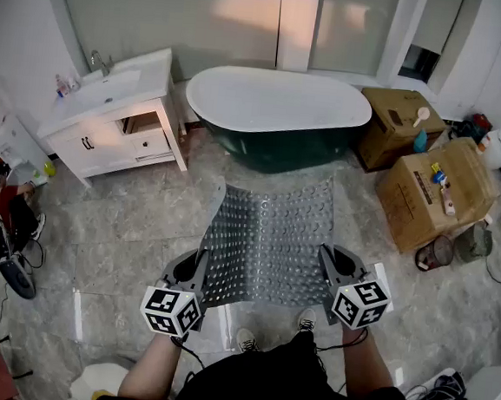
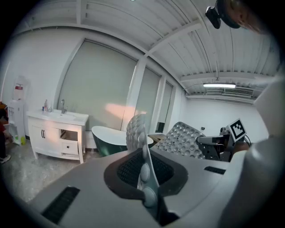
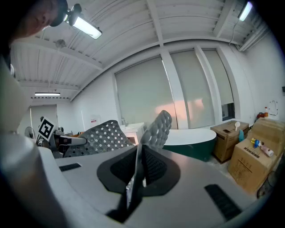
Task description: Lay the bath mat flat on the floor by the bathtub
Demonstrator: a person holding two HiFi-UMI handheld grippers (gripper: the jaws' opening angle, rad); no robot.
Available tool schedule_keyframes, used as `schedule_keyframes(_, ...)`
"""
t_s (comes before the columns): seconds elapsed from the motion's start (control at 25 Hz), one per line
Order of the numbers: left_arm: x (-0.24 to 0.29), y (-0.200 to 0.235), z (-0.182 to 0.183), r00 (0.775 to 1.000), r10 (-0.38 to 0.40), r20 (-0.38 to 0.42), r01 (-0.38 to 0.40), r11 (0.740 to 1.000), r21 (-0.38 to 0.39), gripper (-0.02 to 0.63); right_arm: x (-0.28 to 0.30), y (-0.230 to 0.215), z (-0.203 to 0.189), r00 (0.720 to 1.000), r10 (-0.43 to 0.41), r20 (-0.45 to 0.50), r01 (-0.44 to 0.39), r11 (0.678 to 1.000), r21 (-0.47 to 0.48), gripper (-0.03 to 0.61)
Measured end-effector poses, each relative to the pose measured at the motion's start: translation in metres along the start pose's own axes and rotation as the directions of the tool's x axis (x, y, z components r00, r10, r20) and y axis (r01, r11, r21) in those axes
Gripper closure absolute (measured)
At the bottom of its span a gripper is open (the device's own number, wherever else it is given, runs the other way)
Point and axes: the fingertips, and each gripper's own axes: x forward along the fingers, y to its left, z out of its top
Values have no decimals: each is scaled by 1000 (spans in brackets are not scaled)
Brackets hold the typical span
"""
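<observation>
A grey perforated bath mat (image 1: 271, 238) hangs stretched in the air between my two grippers, above the marble floor in front of the dark green bathtub (image 1: 275, 117). My left gripper (image 1: 197, 267) is shut on the mat's near left corner, and my right gripper (image 1: 332, 265) is shut on the near right corner. The mat's far left corner curls upward. In the left gripper view the mat (image 2: 144, 153) runs edge-on between the jaws, with the tub (image 2: 109, 138) beyond. The right gripper view shows the mat (image 3: 153, 131) pinched the same way.
A white vanity with sink (image 1: 114, 113) stands left of the tub. Two cardboard boxes (image 1: 434, 189) with small bottles sit at the right. Shoes and cables (image 1: 7, 243) lie at the left edge. A person's feet (image 1: 247, 338) stand just under the mat's near edge.
</observation>
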Motion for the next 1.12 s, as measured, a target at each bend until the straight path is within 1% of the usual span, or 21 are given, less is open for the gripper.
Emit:
schedule_keyframes(0.36, -7, 3, -2, 1000, 3, 0, -3, 1000, -5, 584, -3, 7, 0, 1000, 10, 10, -10, 1000, 4, 549)
schedule_keyframes(0.72, -6, -1, -8, 1000, 3, -9, -3, 1000, -8, 584, -7, 2, -4, 1000, 6, 7, -6, 1000, 18, 549)
schedule_keyframes(0.92, -1, -4, -11, 1000, 4, -20, -4, 1000, -12, 584, -6, -7, -5, 1000, 5, 3, -5, 1000, 23, 549)
schedule_keyframes(1.12, 10, -14, -14, 1000, 15, -21, -15, 1000, -20, 584, -7, -25, -5, 1000, 6, 4, -6, 1000, 27, 549)
